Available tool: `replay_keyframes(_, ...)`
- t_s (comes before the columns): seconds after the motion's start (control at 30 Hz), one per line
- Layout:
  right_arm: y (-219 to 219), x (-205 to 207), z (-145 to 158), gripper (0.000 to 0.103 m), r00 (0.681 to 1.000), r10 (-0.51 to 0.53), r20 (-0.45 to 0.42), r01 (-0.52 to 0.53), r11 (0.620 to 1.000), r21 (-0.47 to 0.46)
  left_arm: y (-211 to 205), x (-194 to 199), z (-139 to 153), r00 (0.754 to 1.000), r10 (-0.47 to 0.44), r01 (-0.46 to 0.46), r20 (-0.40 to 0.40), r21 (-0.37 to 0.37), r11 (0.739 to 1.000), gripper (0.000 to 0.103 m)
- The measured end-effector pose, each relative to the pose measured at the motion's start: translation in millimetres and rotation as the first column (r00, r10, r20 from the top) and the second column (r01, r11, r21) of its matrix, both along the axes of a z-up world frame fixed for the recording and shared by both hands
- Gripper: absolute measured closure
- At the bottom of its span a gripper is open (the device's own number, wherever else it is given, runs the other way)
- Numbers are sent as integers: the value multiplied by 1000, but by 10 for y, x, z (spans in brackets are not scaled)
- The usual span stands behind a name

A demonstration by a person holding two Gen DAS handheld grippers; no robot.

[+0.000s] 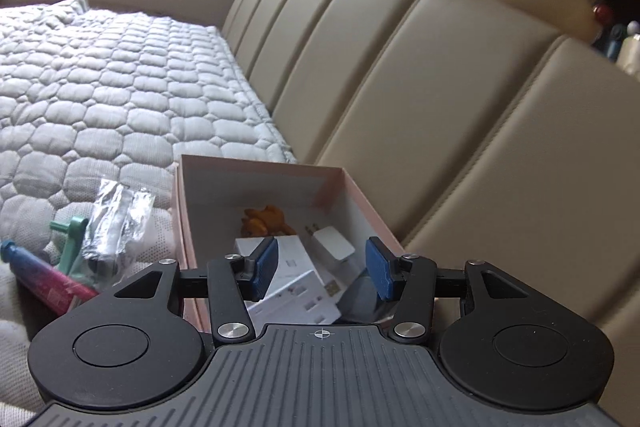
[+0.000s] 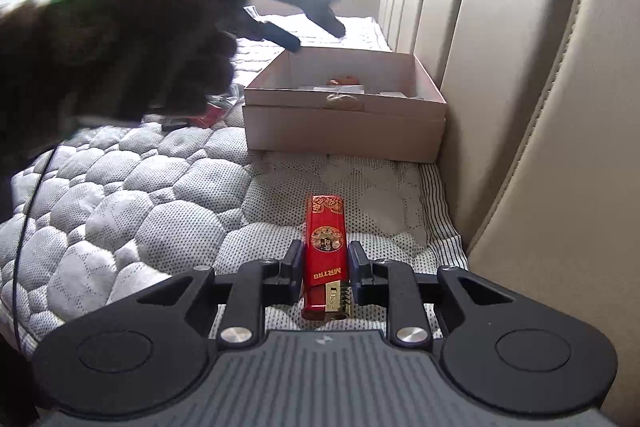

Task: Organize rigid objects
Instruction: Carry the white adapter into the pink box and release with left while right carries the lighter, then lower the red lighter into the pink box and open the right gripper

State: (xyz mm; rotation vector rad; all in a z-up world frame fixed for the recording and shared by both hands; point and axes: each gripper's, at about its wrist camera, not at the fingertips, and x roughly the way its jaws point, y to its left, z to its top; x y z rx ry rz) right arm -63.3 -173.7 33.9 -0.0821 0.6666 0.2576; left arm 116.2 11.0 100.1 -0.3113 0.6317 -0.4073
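The right gripper (image 2: 325, 263) sat astride the red lighter (image 2: 325, 254), which lay flat on the quilt (image 2: 120, 211) on the near side of the box (image 2: 344, 131), well apart from it, metal end toward the camera. The pads stood narrow, close on both long sides of the lighter; whether they actually pressed it could not be told.

The left gripper (image 1: 322, 269) hung above the near end of the box (image 1: 224, 183), pads wide apart, holding nothing. Already in the box: white adapters (image 1: 334, 241), an orange figure (image 1: 262, 221), and a dark flat item at the near corner, unclear. Beside the box on its quilt side lay a clear packet (image 1: 116, 215), a green piece (image 1: 72, 239) and a pink tube (image 1: 44, 283).

Risks, judged: the lighter is smooth and slim; a grip low on the body could let it pivot or slip on lifting. The soft quilt may give under the pads and foul the closure.

Clearance: the box stood hard against the sofa back (image 2: 500, 107), so no room on that side; entry is from above or from the quilt side. The box wall is tall relative to the lighter, so the lighter must clear the rim. The left arm (image 2: 100, 59) reached across toward the box and could crowd the right gripper's path.
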Motion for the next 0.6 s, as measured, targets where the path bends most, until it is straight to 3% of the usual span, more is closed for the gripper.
replay_keyframes(0.17, -26, 146, 60, 80, 999, -39, -15, 39, 999, 10, 324, -286, -71, 998, 21, -22, -51, -22, 1000, 50)
replay_keyframes(0.4, -95, 541, 405, 80, 994, -110, 29, 110, 994, 2, 728, -841, -312, 996, 29, -20, -83, 100, 995, 50)
replay_keyframes(0.57, 13, 1171, 828, 80, 978, -188, 94, 179, 979, 95, 1091, -991, -563, 988, 60, -44, -145, 110, 993, 50)
replay_keyframes(0.6, 38, 1322, 875, 76, 976, -198, 89, 186, 975, 121, 1179, -1009, -600, 985, 75, -58, -152, 117, 991, 50)
